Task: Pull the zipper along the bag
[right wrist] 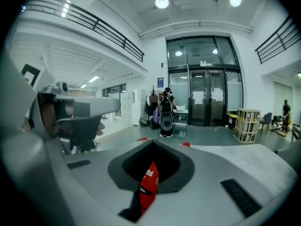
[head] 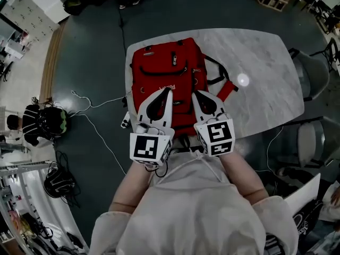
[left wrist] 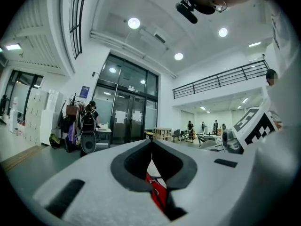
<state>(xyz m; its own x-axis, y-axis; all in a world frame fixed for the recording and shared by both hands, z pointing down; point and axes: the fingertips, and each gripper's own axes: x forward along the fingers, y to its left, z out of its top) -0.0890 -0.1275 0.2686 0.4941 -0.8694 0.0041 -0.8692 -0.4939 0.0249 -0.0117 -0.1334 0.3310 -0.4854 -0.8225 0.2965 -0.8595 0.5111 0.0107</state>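
Slippage: left hand-held gripper (head: 169, 90) and right hand-held gripper (head: 194, 93) are both closed with nothing visibly pinched, so pulling may miss the zipper (head: 164, 72) on the bag (head: 170, 54) ahead.

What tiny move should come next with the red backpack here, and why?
Probably slide the right hand-held gripper slowly along the backpack while the left hand-held gripper holds firm. Both are shut on red fabric at its near edge, so one can pull while the other steadies it.
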